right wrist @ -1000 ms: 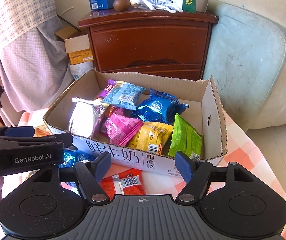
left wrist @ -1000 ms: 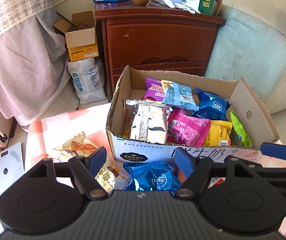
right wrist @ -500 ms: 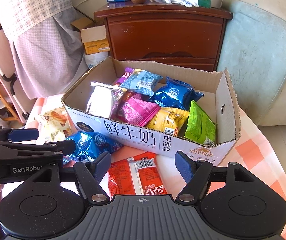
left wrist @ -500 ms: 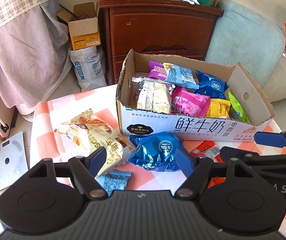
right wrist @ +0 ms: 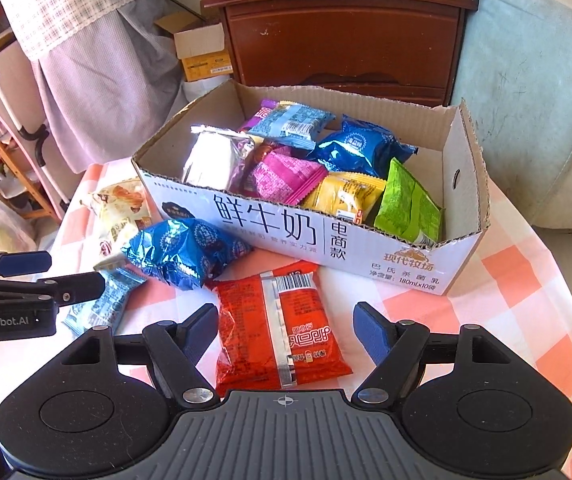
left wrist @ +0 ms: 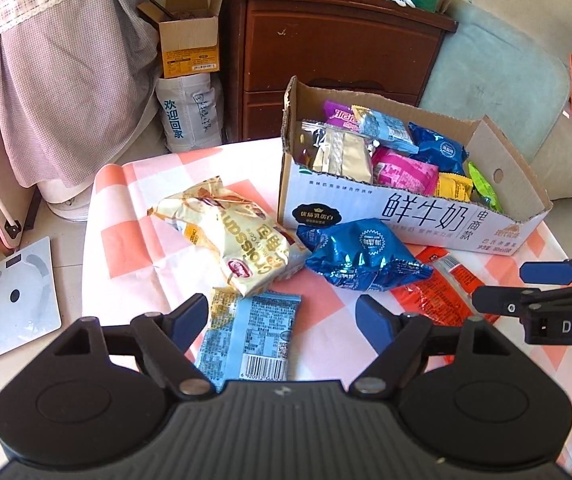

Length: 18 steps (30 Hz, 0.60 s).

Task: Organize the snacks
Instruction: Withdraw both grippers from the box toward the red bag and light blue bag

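Both grippers, left (left wrist: 282, 320) and right (right wrist: 284, 330), have been drawn back from the box (right wrist: 326, 236), over the near packets.

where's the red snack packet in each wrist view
Left wrist: the red snack packet lies right of centre, partly hidden under the shiny blue packet and behind the right gripper.
Right wrist: the red snack packet lies low and central, between the open right gripper's fingers.
Shared landmark: the cardboard box just behind it.
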Motion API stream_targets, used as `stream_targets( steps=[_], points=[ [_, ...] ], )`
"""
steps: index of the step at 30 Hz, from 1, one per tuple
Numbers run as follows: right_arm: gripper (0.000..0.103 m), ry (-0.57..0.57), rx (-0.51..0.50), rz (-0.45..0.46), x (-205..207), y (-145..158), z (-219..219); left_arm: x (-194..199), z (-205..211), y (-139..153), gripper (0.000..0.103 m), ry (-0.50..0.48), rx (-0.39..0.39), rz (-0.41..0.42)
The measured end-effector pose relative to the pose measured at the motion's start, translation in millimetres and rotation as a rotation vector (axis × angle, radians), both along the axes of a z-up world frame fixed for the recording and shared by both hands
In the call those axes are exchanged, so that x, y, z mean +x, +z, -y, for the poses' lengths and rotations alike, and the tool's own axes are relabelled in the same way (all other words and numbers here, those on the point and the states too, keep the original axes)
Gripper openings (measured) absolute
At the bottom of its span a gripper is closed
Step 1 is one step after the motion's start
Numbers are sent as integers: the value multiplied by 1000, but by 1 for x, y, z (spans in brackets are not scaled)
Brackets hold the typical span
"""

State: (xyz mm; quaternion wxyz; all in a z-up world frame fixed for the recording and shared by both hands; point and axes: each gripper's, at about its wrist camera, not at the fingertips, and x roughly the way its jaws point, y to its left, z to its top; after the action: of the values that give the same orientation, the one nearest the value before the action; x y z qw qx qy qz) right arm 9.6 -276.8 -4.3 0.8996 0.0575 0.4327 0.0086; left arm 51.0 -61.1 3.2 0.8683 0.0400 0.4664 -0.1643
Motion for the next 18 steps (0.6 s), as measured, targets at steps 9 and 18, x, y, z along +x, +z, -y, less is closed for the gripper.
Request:
stream_targets(
  steps=[9, 18],
  points=[
    [88, 12, -2, -75, 9, -21, -7, 5, -17, -32, 81, 12, 67, -55],
    [88, 2, -18, -122, 24, -36, -13, 9, -11, -49, 81, -21, 89, -84]
  ],
)
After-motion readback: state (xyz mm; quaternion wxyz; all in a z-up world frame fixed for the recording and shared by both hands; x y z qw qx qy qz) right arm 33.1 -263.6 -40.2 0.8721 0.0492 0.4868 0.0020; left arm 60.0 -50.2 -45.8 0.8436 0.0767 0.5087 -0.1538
